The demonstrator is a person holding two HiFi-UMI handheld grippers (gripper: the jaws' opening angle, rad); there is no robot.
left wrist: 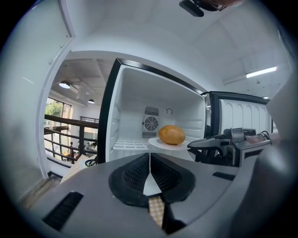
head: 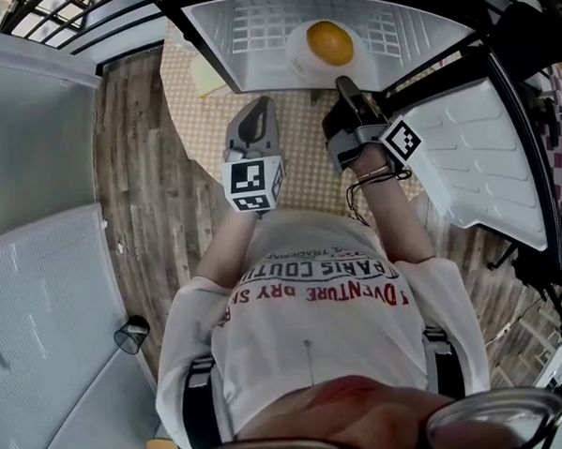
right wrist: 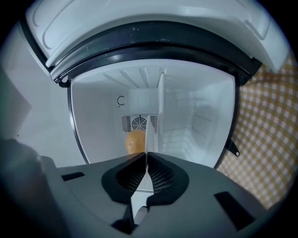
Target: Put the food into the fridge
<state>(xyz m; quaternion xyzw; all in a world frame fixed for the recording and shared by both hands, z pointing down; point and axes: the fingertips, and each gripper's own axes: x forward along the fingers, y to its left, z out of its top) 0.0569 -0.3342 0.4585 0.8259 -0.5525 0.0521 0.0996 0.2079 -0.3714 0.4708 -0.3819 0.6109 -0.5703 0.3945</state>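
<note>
Right gripper (head: 342, 82) jaws are clenching the rim of the white plate (head: 298, 51). The orange-yellow fruit (head: 330, 43) is sitting on that plate on the fridge's wire shelf (head: 252, 23). Left gripper (head: 259, 107) jaws are resting closed, empty.

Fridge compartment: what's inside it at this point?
A white plate carrying one round orange food is over the wire shelf; a fan vent shows behind. The right tool pinches the plate's near rim, covering it. The shelf under the plate is hidden.

Head view steeply down from above; both gripper views face into fridge (left wrist: 130, 104), close; all share plate (left wrist: 156, 142).
</note>
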